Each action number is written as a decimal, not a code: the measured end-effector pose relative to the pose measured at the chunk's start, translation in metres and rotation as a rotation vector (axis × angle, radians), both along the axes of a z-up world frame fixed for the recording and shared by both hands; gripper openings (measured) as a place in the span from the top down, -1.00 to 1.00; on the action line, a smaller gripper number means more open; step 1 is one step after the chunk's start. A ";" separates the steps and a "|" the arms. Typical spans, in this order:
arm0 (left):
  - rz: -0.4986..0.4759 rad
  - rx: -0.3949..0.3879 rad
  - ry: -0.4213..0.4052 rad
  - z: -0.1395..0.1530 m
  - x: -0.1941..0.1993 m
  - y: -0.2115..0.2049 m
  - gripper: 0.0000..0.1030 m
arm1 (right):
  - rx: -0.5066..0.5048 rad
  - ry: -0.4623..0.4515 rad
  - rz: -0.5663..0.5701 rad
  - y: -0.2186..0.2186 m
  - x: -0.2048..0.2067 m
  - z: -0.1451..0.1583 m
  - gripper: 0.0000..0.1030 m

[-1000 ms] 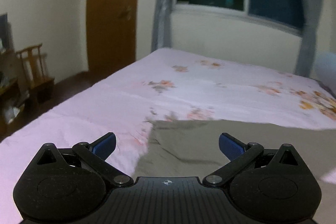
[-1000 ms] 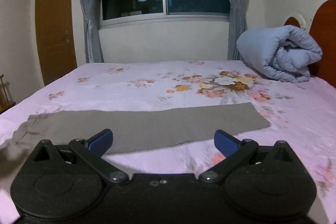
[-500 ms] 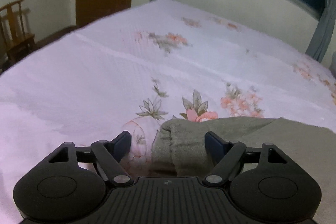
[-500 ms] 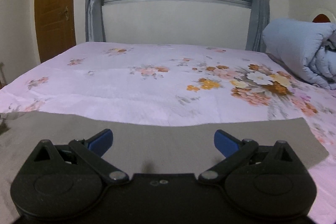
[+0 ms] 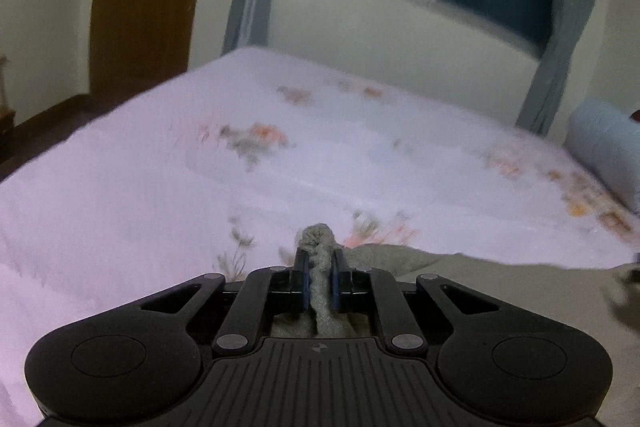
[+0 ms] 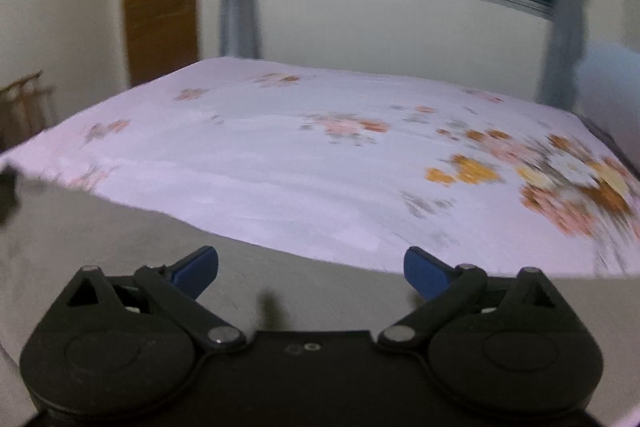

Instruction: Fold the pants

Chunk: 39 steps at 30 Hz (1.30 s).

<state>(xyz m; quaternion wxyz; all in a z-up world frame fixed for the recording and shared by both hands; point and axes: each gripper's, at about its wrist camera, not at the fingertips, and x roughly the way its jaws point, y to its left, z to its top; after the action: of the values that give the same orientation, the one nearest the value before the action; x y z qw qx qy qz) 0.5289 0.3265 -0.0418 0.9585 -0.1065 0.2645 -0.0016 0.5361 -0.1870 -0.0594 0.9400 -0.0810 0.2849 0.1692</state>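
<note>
Grey pants [image 5: 480, 279] flat on bed, end bunched between left gripper [image 5: 319, 281] fingers

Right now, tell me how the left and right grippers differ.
The left gripper is shut on a bunched end of the pants; the right gripper is open and holds nothing. The left's blue pads pinch cloth; the right's pads stand wide apart over flat cloth. Both are black and sit over the same grey pants.

The grey pants [image 5: 480, 279] are running out of the left wrist view at the right edge, their far end smeared; the left gripper [image 5: 319, 281] is hiding the pinched fold's underside, and motion blur is softening the bedsheet [image 6: 320, 163] flowers
</note>
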 end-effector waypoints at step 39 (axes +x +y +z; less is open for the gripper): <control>-0.072 -0.180 -0.161 0.044 -0.130 0.030 0.81 | -0.220 -0.110 0.336 -0.014 -0.129 0.079 1.00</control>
<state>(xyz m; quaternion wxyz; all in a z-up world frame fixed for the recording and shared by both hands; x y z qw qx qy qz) 0.3985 0.3565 0.0018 0.9625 -0.1822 0.1893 -0.0681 0.4074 -0.2007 0.0196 0.8981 -0.2387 0.2325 0.2869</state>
